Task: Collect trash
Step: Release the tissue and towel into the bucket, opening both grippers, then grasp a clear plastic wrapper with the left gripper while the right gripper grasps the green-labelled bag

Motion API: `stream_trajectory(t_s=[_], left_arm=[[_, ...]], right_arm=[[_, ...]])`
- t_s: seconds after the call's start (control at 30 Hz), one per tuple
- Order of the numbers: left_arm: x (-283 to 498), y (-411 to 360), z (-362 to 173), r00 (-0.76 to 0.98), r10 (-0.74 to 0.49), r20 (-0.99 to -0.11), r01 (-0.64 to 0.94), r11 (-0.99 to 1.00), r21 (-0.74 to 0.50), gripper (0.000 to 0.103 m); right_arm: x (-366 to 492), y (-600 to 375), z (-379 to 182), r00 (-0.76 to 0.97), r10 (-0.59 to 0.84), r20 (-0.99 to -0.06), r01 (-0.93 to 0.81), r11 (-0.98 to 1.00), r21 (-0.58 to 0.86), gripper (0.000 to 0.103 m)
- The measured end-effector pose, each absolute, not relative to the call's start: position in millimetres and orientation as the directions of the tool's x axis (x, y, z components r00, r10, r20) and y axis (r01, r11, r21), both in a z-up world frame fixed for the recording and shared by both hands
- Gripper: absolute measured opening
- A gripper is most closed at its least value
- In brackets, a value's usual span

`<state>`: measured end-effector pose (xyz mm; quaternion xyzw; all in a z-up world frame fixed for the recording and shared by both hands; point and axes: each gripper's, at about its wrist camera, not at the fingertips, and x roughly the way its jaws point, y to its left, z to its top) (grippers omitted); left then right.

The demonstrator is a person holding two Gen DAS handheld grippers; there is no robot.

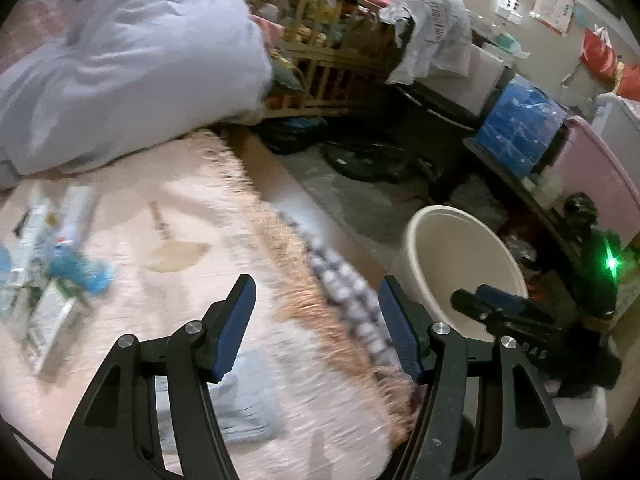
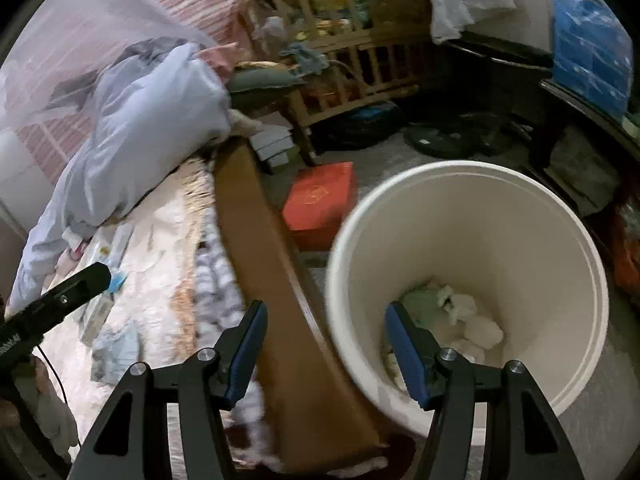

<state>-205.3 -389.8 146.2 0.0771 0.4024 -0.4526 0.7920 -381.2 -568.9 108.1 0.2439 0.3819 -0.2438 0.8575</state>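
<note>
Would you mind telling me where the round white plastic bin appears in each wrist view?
Left wrist: round white plastic bin sits right of centre, on the floor beside the bed, partly behind the right gripper.
Right wrist: it fills the lower right, crumpled trash inside.
Shared landmark: wooden slatted crib.

I am working in a lived-in bedroom that also serves as storage. A bed [image 1: 192, 216] with a pale, fringed cover fills the left side, its brown wooden side rail [image 2: 256, 240] running beside the floor. A bulky light-blue quilt [image 1: 132, 80] is heaped at the far end of the bed. Beyond it stands a wooden slatted cot [image 2: 360, 64] packed with household goods. A white waste bucket [image 2: 472, 280] sits on the bare grey floor near the bed, an orange box [image 2: 320, 204] just behind it. Along the right wall, boxes, a blue plastic-wrapped bundle [image 1: 520, 124] and red bags [image 1: 598, 54] are stacked.
</note>
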Motion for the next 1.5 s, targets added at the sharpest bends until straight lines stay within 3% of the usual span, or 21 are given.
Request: stream_trajectory(t_s=[0.67, 0.87, 1.0, 1.37, 1.43, 1.47, 1.5], left_arm=[[-127.6, -215.1, 128.0, 0.470, -0.462, -0.752, 0.562, 0.814, -0.149, 0.063], [-78.3, -156.9, 110.0, 0.492, -0.387, -0.780, 0.458, 0.877, -0.146, 0.063], [-37.6, -125.6, 95.8, 0.470, -0.376, -0.799, 0.370, 0.905, -0.208, 0.063], [28.6, -143.3, 58.0, 0.430, -0.379, -0.819, 0.296, 0.917, -0.269, 0.062], [36.2, -147.7, 50.9, 0.405, -0.407, -0.818, 0.291, 0.906, -0.307, 0.046], [39.2, -149.4, 47.9, 0.390, -0.415, -0.822, 0.291, 0.903, -0.317, 0.030], [42.2, -150.5, 44.5, 0.371, -0.419, -0.828, 0.293, 0.899, -0.324, 0.022]], right_arm=[[-265.0, -433.0, 109.6, 0.622, -0.003, -0.783, 0.303, 0.923, 0.237, 0.063], [-228.1, -384.4, 104.1, 0.613, 0.097, -0.784, 0.174, 0.951, 0.254, 0.063], [-196.0, -352.3, 95.7, 0.587, 0.192, -0.786, 0.079, 0.953, 0.292, 0.063], [-151.7, -319.7, 86.8, 0.568, 0.219, -0.794, 0.025, 0.959, 0.282, 0.063], [-146.7, -316.8, 84.9, 0.561, 0.227, -0.796, 0.012, 0.959, 0.282, 0.063], [-143.2, -314.9, 83.9, 0.559, 0.232, -0.796, 0.006, 0.959, 0.283, 0.063], [-140.1, -313.1, 83.2, 0.557, 0.236, -0.796, 0.000, 0.959, 0.285, 0.063]])
